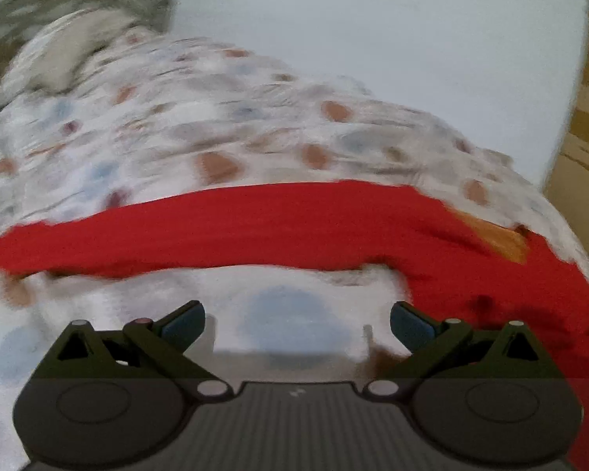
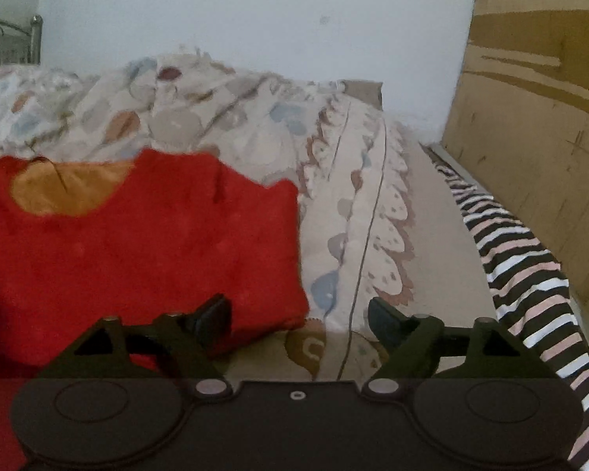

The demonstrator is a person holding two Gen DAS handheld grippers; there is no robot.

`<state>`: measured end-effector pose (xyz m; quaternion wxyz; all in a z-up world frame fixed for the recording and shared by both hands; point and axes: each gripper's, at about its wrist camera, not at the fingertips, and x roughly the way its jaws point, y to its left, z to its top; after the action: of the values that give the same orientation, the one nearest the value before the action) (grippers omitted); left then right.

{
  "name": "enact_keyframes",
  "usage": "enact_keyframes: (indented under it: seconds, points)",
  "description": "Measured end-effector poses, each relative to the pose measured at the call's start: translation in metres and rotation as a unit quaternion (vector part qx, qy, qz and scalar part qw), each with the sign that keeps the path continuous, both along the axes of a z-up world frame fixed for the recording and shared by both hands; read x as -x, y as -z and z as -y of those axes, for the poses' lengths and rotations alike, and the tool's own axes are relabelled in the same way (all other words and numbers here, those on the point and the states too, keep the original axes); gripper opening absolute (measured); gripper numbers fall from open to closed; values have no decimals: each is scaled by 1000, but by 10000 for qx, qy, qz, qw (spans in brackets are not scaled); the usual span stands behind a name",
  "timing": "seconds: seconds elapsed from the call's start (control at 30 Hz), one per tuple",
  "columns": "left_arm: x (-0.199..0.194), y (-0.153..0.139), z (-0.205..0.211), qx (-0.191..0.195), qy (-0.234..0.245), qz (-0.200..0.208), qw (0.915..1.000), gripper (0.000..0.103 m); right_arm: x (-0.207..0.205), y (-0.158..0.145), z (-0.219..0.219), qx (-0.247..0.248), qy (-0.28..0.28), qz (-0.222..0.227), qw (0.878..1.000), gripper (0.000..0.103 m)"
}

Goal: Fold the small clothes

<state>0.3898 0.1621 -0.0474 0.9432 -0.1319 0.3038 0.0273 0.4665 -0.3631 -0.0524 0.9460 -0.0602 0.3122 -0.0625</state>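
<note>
Red garment [image 2: 137, 243] spread flat on a patterned bedsheet [image 2: 357, 212], filling the left half of the right wrist view.

Orange-yellow lining [image 2: 59, 190] visible at its neckline, upper left; seen in the blurred left wrist view as a red band [image 1: 231, 227] across mid-frame. Left gripper [image 1: 297, 324] spread wide at bottom centre, nothing between its fingers, hovering over bare sheet. Right gripper [image 2: 299, 320] also parted and empty, left finger [image 2: 214, 318] over the garment's lower right corner, contact impossible to tell. Striped cloth [image 2: 530, 290] along the right edge.
</note>
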Motion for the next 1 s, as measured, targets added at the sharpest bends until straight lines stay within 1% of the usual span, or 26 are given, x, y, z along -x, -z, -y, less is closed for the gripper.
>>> enact_keyframes:
  seconds: [0.07,0.13,0.2,0.23,0.27,0.33,0.4,0.43,0.47,0.5,0.57,0.6,0.63,0.67,0.7,0.73,0.77,0.83,0.87,0.93,1.0]
  points:
    - [6,7,-39,236,-349,17,9991,102,17,-13,-5,-45,-82,148,9998,94]
    - [10,14,-79,505,-706,146,9961,102,38,-28,-13,-183,-199,294,9992,98]
    - [11,20,-114,795,-1097,224,9905,102,60,-43,-25,-363,-332,398,9980,101]
    - [9,23,-131,963,-1313,269,9863,102,72,-48,-31,-454,-405,451,9971,102]
    - [8,26,-146,1126,-1508,314,9816,102,82,-53,-38,-539,-471,503,9962,102]
    - [3,33,-175,1584,-1911,382,9680,102,107,-60,-55,-770,-598,561,9937,102]
    - [0,42,-199,2087,-2278,451,9500,102,129,-62,-76,-945,-794,562,9908,102]
    - [-2,46,-208,2313,-2444,484,9404,98,137,-62,-85,-976,-901,556,9896,102]
    - [-4,49,-216,2475,-2554,503,9333,92,145,-61,-94,-984,-994,556,9886,103]
    - [-6,52,-222,2591,-2632,504,9279,88,154,-61,-104,-973,-1079,554,9878,102]
    - [-12,55,-231,2659,-2881,330,9194,64,167,-59,-124,-865,-1288,534,9865,103]
    - [-14,58,-233,2669,-2969,278,9164,57,173,-58,-133,-752,-1420,541,9855,103]
    - [-15,60,-235,2655,-3060,235,9140,35,177,-57,-143,-599,-1560,552,9844,103]
    - [-18,61,-236,2592,-3166,157,9123,17,181,-57,-151,-470,-1669,557,9833,103]
    - [-19,63,-237,2552,-3207,117,9121,17,184,-57,-157,-359,-1775,556,9819,102]
    - [-21,63,-236,2508,-3190,174,9138,13,185,-57,-162,-276,-1871,551,9804,102]
    - [-21,60,-231,2333,-3137,292,9199,12,186,-57,-166,-228,-1944,550,9791,102]
    - [-24,45,-217,1800,-2942,496,9373,11,186,-57,-172,-145,-2086,586,9761,102]
    - [-25,35,-208,1561,-2789,664,9452,11,189,-58,-174,-123,-2131,623,9750,102]
    - [-27,11,-191,1291,-2364,1105,9567,11,188,-60,-172,-157,-2125,701,9745,102]
    - [-32,-19,-170,1016,-1874,1484,9657,11,185,-61,-166,-289,-2057,759,9752,102]
